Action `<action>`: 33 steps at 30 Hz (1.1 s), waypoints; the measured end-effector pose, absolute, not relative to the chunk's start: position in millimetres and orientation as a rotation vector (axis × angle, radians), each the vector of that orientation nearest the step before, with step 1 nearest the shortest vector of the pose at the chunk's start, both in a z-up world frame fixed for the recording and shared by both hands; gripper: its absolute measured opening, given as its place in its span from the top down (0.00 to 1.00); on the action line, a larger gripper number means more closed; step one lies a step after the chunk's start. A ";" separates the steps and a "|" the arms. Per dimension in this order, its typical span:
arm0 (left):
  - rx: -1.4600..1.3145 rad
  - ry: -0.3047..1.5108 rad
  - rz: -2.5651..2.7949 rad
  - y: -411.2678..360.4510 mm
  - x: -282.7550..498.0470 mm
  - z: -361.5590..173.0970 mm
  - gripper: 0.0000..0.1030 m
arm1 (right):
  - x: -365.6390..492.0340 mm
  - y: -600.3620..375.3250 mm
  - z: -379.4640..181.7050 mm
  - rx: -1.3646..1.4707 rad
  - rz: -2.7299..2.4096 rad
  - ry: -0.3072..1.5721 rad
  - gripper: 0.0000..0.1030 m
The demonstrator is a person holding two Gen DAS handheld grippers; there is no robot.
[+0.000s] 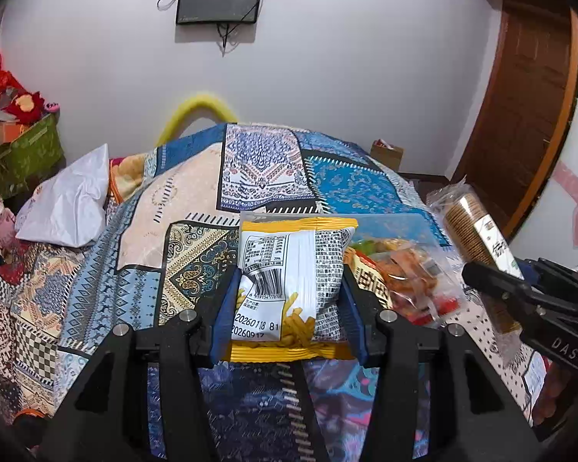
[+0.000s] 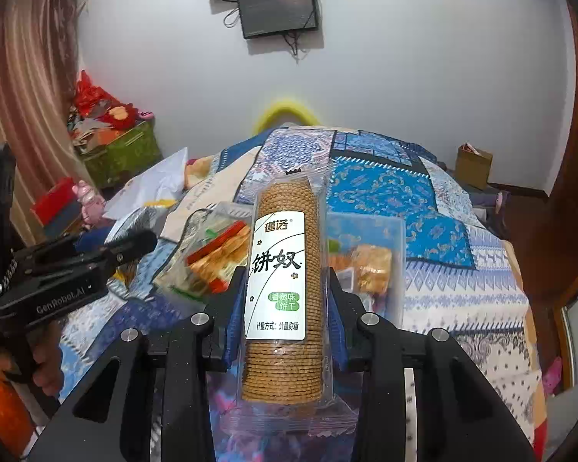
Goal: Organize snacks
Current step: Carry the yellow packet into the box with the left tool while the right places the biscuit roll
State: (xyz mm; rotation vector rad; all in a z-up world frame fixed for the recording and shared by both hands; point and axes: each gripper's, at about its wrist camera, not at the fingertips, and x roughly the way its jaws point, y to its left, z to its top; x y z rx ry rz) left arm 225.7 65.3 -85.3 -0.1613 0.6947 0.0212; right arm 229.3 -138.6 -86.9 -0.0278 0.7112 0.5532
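My left gripper (image 1: 287, 288) is shut on a yellow-and-white bag of stick snacks (image 1: 289, 265), held above the patterned bedspread. My right gripper (image 2: 285, 288) is shut on a clear sleeve of round biscuits (image 2: 283, 296) with a white label, held upright. The biscuit sleeve (image 1: 478, 242) and the right gripper also show at the right of the left wrist view. A clear plastic box (image 2: 366, 258) with several wrapped snacks sits on the bed just beyond both grippers; it also shows in the left wrist view (image 1: 408, 269).
The patchwork bedspread (image 1: 165, 238) covers the bed. A white plastic bag (image 1: 69, 208) lies at its left edge. A green box of clutter (image 1: 23, 154) stands at far left, a cardboard box (image 2: 474, 165) by the wall, a wooden door (image 1: 528, 115) at right.
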 end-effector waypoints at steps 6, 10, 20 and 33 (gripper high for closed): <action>-0.183 0.751 0.036 66.6 254.5 -109.1 0.53 | 251.1 -130.5 -97.4 -0.025 0.548 0.733 0.67; -0.198 0.780 0.036 68.2 268.3 -123.2 0.53 | 266.9 -122.9 -108.0 -0.031 0.546 0.758 0.67; -0.243 0.792 0.019 74.1 281.3 -138.3 0.52 | 292.1 -111.0 -131.4 -0.014 0.566 0.839 0.67; -0.222 0.861 -0.023 64.8 273.3 -154.7 0.41 | 284.2 -121.5 -113.2 -0.020 0.547 0.807 0.40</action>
